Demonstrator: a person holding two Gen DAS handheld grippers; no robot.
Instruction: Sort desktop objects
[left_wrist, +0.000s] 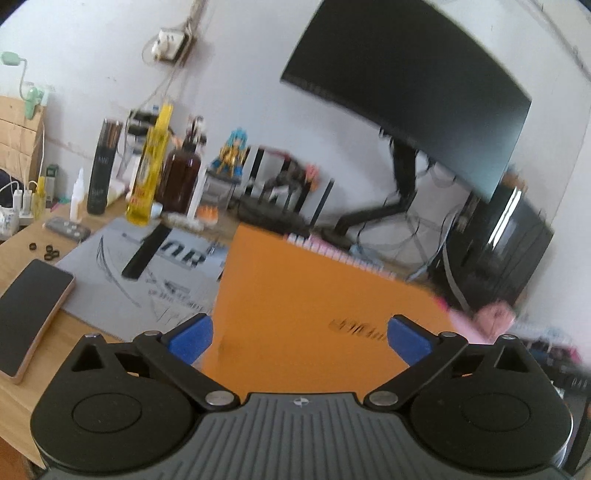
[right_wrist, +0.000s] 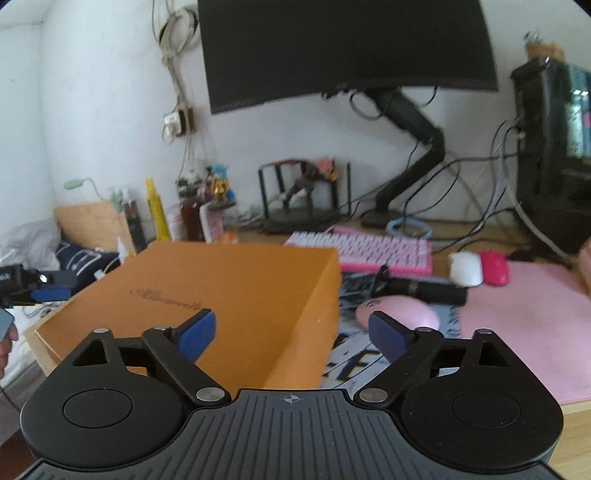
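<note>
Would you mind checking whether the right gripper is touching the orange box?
Cannot tell: in the right wrist view the open right gripper straddles the orange box corner; no contact or gap shows.

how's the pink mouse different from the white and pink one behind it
The pink mouse is one pale pink all over; the white and pink mouse is white on its left, hot pink on its right. The first lies nearer the right gripper, the second near the pink keyboard. Both sit on desk mats.
</note>
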